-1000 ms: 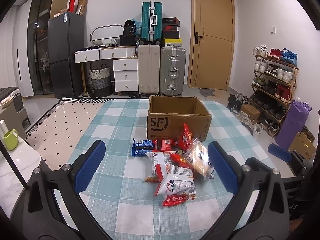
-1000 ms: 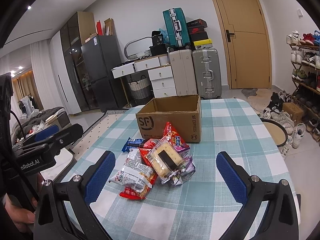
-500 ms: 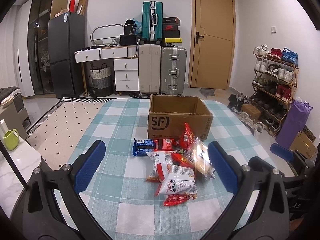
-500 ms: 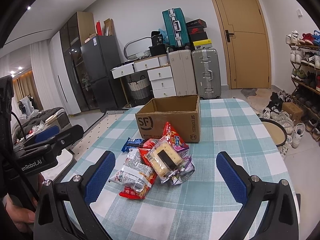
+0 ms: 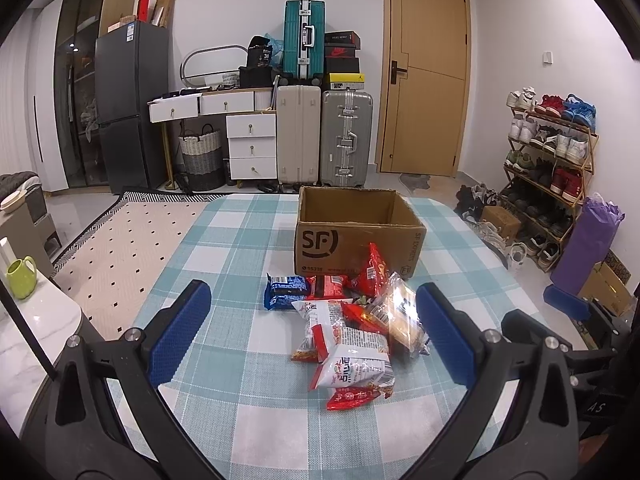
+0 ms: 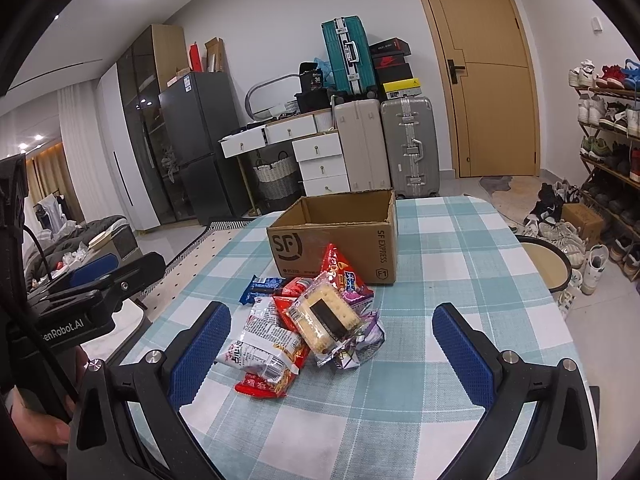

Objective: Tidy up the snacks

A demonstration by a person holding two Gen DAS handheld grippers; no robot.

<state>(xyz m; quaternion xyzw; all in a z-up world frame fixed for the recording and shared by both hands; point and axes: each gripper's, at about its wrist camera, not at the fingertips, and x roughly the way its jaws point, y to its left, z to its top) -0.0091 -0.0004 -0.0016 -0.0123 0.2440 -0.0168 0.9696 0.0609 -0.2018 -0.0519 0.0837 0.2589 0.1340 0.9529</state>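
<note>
A pile of snack packets (image 5: 348, 320) lies on the checked tablecloth just in front of an open cardboard box (image 5: 356, 236) marked SF. The pile holds a blue packet (image 5: 286, 290), red packets, a white and red bag (image 5: 352, 364) and a clear cracker pack (image 6: 322, 316). In the right wrist view the box (image 6: 340, 240) looks empty as far as its inside shows. My left gripper (image 5: 312, 324) hovers open over the near side of the pile. My right gripper (image 6: 332, 344) is open too, with the pile between and beyond its blue pads, touching nothing.
The table (image 5: 224, 248) has free cloth left, right and in front of the pile. A round stool (image 6: 548, 260) stands by the table's right edge. Suitcases (image 5: 324, 136), drawers, a fridge and a shoe rack (image 5: 548, 152) line the room. A green mug (image 5: 20, 278) sits on a side counter.
Both grippers have crept slightly forward toward the pile. Nothing was picked up and the snacks have not shifted.
</note>
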